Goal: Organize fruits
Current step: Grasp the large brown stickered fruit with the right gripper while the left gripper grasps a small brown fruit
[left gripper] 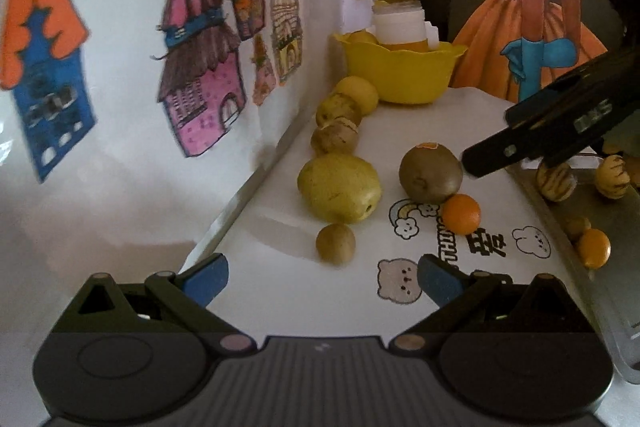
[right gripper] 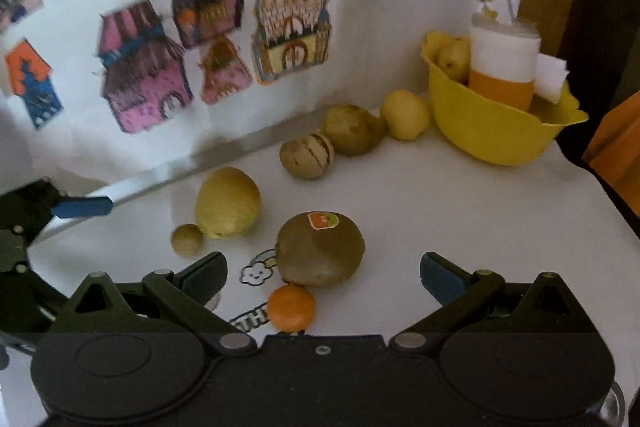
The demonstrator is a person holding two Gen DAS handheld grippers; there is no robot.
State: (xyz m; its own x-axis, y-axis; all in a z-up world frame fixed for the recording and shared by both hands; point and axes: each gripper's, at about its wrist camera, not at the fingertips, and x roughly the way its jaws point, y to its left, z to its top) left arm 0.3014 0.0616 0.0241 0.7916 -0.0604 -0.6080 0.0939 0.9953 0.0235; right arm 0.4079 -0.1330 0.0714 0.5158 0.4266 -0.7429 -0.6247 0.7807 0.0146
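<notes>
Fingers of the right gripper (right gripper: 323,277) spread wide, holding nothing, with the kiwi (right gripper: 320,249) and small orange (right gripper: 291,307) lying between the blue pads (right gripper: 440,281), touching neither. Kiwi and orange touching each other, kiwi's sticker on top. Fingers of the left gripper (left gripper: 322,281) likewise wide apart and empty, above the white table (left gripper: 280,291), a small brown round fruit (left gripper: 335,243) just ahead. Beside that, a large yellow-green fruit (left gripper: 339,187). Farther back, a row along the wall: striped fruit (right gripper: 306,154), greenish fruit (right gripper: 353,129), yellow fruit (right gripper: 404,114). At the far corner, a yellow bowl (right gripper: 492,135) with a white-and-orange jar (right gripper: 504,67) and one fruit inside. To the right in the left wrist view, a grey tray (left gripper: 580,211) with striped and orange fruits.
</notes>
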